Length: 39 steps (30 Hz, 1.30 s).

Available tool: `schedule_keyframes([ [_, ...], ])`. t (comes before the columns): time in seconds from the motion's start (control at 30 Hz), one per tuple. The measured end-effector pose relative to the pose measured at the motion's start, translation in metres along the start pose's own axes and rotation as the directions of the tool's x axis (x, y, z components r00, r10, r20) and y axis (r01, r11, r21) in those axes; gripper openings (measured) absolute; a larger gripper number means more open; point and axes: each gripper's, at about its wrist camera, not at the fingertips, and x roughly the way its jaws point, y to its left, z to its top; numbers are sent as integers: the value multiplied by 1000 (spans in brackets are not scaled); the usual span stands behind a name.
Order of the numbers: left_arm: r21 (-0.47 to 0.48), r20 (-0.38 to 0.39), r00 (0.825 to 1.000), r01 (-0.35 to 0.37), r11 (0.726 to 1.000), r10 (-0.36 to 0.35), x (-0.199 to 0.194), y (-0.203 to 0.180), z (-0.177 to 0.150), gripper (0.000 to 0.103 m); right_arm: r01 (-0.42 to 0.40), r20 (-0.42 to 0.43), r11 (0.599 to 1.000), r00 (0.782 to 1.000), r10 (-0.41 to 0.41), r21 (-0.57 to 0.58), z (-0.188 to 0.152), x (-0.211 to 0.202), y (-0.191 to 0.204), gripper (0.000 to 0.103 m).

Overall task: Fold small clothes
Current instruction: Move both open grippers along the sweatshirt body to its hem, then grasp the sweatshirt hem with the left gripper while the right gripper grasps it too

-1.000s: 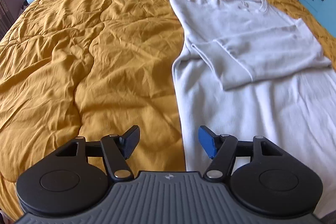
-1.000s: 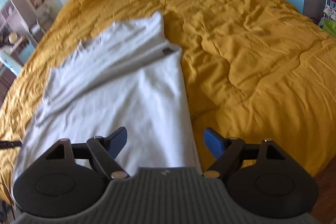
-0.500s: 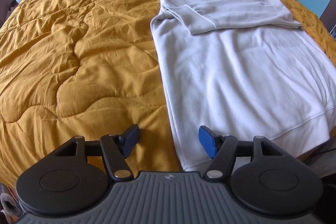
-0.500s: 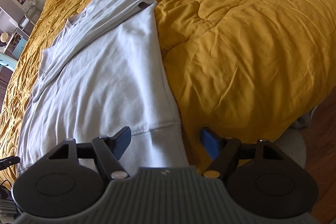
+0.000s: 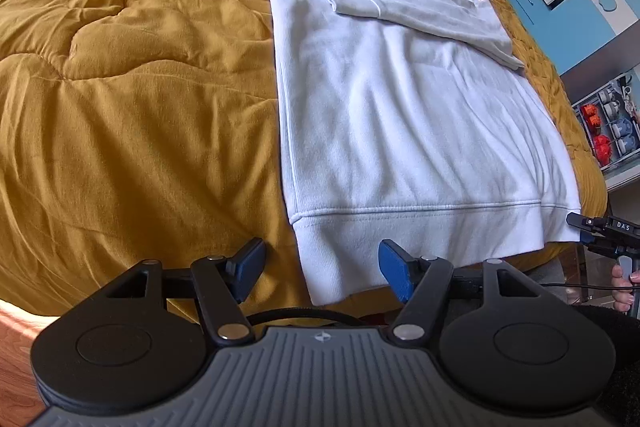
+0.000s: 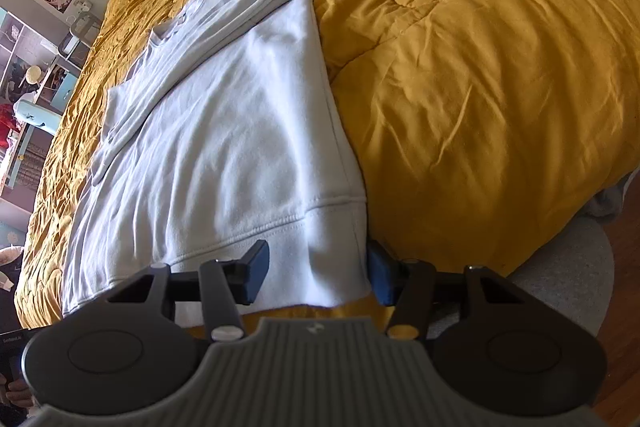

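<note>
1. Lying flat on the mustard quilt [image 5: 132, 115], the pale sweatshirt [image 5: 400, 115] has its hem band at the near edge of the bed, spilling a little over it, and its collar toward the far end. My guess is it was laid that way so both lower corners can be reached from the foot of the bed.
2. Both sleeves [image 5: 404, 7] are already folded across the chest, so the width is done. Likely next step is bringing the hem up toward the collar.
3. Left gripper [image 5: 320, 269]: jaws wide, nothing pinched. It straddles the hem's left corner, cloth lying between the pads but not pressed. Looks staged for a grab.
4. Right gripper [image 6: 318, 273]: jaws have just been closing, with the hem's right corner between them. Cloth fills most of the gap, and the right pad [image 6: 380, 277] sits at the cloth edge. A firm pinch isn't visible, so I read it as not yet clamped.
5. One tool per corner probably keeps the hem straight when lifted.
</note>
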Motion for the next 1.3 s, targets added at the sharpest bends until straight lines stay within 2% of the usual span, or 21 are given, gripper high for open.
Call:
schedule_keyframes([
  [0.07,-16,1,1000,-10,1000,10,7,2,2,75,-11,-7,1000,1000,11,20,1,2,-4,49],
  [0.17,-36,-15,1000,7,999,-8,16,3,5,70,9,-20,1000,1000,-9,-6,1,7,-2,32],
  [0.2,-30,-15,1000,13,999,-14,16,2,5,61,11,-20,1000,1000,-12,-10,1,7,-2,22],
  [0.23,-5,-13,1000,26,1000,-26,13,0,4,36,0,-21,1000,1000,0,-10,1,7,-2,17],
  [0.27,23,-8,999,32,999,-31,10,-3,3,26,-17,-23,1000,1000,16,-10,1,6,-3,11],
  [0.37,98,32,999,27,995,-30,-1,-8,-1,9,-53,-15,998,998,53,-40,0,-2,-5,4],
  [0.47,20,55,992,112,993,-113,-6,8,0,8,-130,13,991,991,130,-16,0,-13,-14,5],
  [0.53,-63,52,985,170,983,-167,0,22,1,14,-155,15,988,988,155,25,2,-13,-20,19],
  [0.57,-78,47,982,185,980,-182,4,26,1,16,-146,3,989,989,146,34,3,-10,-23,33],
  [0.6,-83,39,980,196,977,-193,9,29,1,22,-135,-2,990,991,135,35,5,-7,-25,38],
  [0.63,-91,37,977,212,973,-209,13,30,1,25,-130,-5,991,991,130,44,6,-2,-28,36],
  [0.7,-112,49,968,251,962,-247,16,34,2,25,-183,0,979,983,184,94,7,6,-34,12],
  [0.8,-58,75,968,244,968,-240,6,28,-2,6,-222,12,968,975,222,114,7,6,-35,5],
  [0.9,34,118,956,266,963,-268,-17,21,-4,5,-346,59,934,938,341,95,2,-12,-35,4],
  [0.93,42,155,935,316,948,-318,-26,24,-5,5,-395,86,914,918,388,95,1,-19,-36,4],
  [0.97,38,201,903,381,924,-380,-32,28,-5,5,-438,114,894,897,428,94,2,-24,-36,4],
  [1.03,13,287,815,522,853,-503,-38,35,-2,4,-529,171,844,843,509,95,4,-29,-34,3],
  [1.1,0,336,758,593,805,-558,-33,32,7,4,-597,212,797,793,571,89,7,-28,-28,3],
  [1.17,-3,378,717,634,774,-586,-28,28,14,3,-653,254,754,744,619,76,10,-24,-21,3],
  [1.23,6,425,665,676,737,-614,-22,26,20,3,-702,297,709,692,658,65,14,-18,-14,3],
  [1.3,2,459,636,697,717,-620,-13,24,26,3,-727,336,686,656,676,37,17,-13,-8,3],
])
